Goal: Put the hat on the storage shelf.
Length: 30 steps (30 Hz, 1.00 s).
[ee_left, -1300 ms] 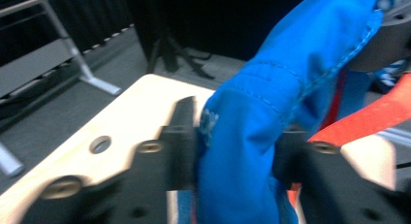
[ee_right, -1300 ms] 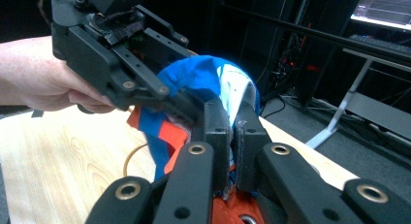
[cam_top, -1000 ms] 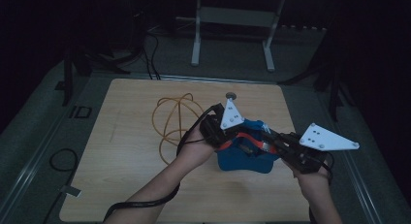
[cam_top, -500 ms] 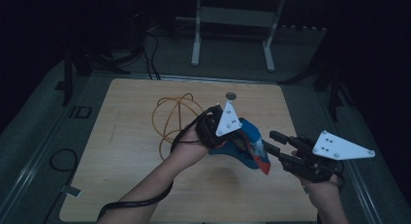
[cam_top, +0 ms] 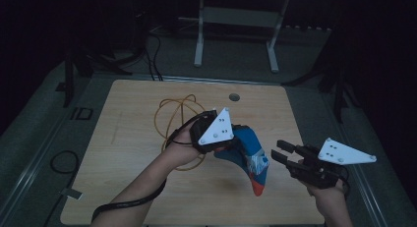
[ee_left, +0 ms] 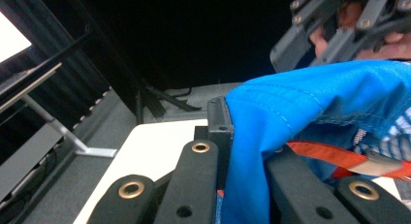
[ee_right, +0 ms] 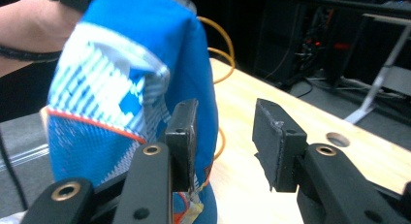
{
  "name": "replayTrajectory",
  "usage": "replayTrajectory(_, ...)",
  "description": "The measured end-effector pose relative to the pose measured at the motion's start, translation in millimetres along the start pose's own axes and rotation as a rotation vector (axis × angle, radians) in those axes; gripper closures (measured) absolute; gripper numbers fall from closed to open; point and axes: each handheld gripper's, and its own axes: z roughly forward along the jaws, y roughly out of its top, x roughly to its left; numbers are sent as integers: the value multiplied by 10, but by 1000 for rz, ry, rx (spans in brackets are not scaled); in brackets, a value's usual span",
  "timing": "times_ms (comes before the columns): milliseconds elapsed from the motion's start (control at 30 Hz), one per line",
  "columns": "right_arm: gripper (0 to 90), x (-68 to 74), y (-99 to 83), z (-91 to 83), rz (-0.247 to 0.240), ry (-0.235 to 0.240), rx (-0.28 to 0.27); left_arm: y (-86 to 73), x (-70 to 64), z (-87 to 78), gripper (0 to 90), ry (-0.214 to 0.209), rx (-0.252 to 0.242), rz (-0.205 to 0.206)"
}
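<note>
Left gripper (cam_top: pixel 231 147) at frame centre, jaws clamped — right gripper (cam_top: pixel 282 152) lower right, jaws parted.

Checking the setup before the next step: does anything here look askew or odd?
The blue bag hangs crumpled from the left gripper alone, clear of the table. The right gripper is open beside it. An orange cable lies loosely tangled behind.
</note>
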Motion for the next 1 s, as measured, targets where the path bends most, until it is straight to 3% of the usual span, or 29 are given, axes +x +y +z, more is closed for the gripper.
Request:
replayTrajectory(233,590,149,-75,71,-5,67,6,-28,15,-69,900,-85,-62,11)
replayTrajectory(533,565,273,-51,153,-36,118,5,-105,12,-151,900,-205,-205,36)
replayTrajectory(767,554,330,-26,217,-43,146,12,-114,-14,-158,900,-231,-239,37)
replayTrajectory(867,594,348,-30,255,-47,164,13,-128,-27,-171,900,-260,-283,37)
replayTrajectory(1000,716,358,-36,272,-47,167,9,-134,-38,-163,900,-259,-286,35)
